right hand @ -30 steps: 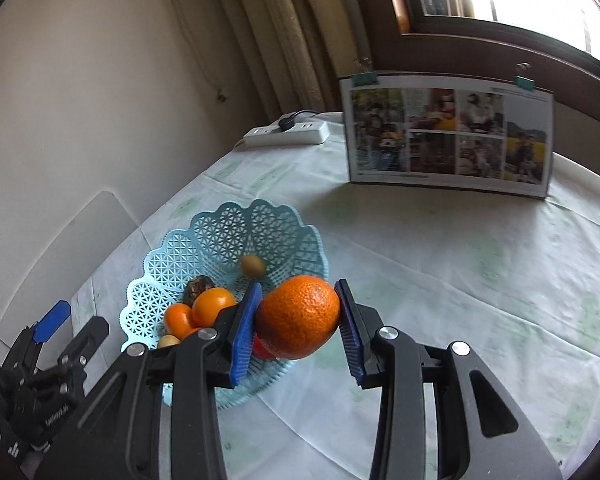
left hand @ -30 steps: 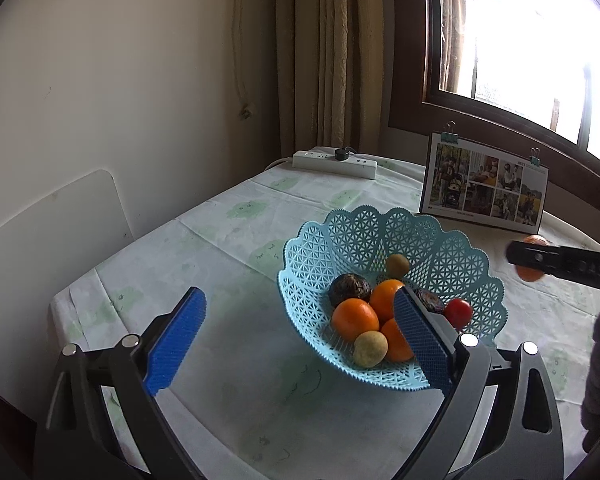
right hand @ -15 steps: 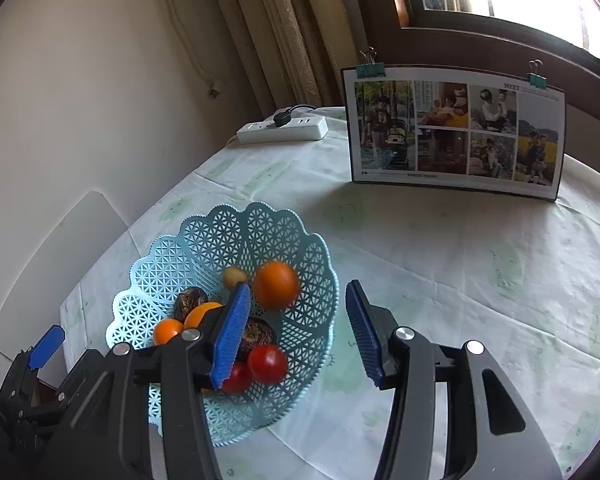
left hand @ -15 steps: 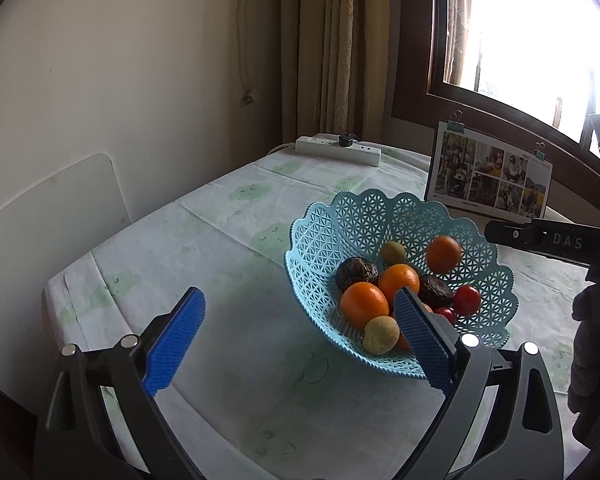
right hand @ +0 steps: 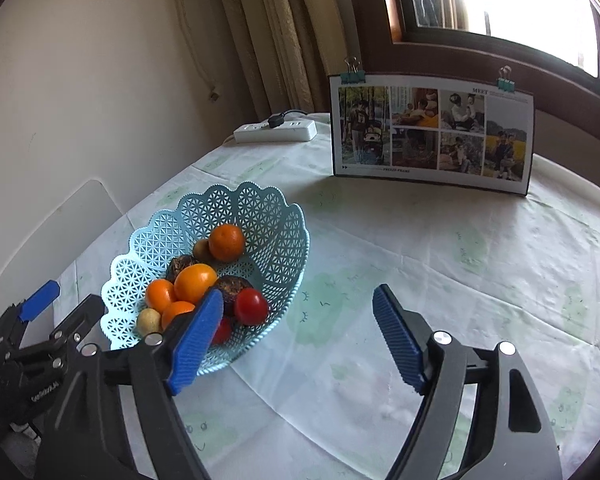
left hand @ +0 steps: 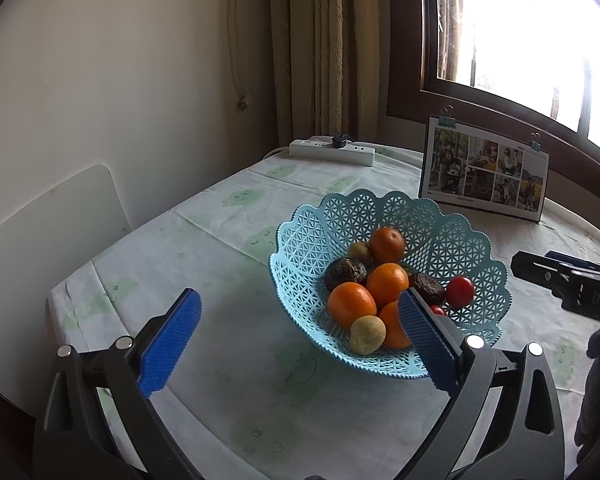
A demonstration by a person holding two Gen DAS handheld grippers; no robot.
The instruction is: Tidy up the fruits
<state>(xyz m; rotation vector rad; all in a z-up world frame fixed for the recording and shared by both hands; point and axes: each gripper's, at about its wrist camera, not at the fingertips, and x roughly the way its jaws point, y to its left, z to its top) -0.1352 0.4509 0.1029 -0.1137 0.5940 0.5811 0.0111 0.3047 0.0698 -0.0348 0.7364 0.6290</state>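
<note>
Left wrist view: left tongs (left hand: 300, 340) spread wide, empty, low before the blue lattice basket (left hand: 300, 280) on the tabletop (left hand: 228, 232); fruit (left hand: 384, 292) heaped inside, oranges, dark wrinkled pieces, red tomatoes. Risk: the near pad could nudge the light basket and spill it. Right wrist view: right tongs (right hand: 298, 340) agape, empty; topmost orange (right hand: 227, 242) sits loose against the wall and may roll.

A scalloped light-blue plastic lattice basket (right hand: 284, 240) sits upright on the bench, holding four oranges (right hand: 227, 242), two red tomatoes (right hand: 251, 306), dark wrinkled fruits (left hand: 345, 273) and small tan fruits (left hand: 367, 334).
</note>
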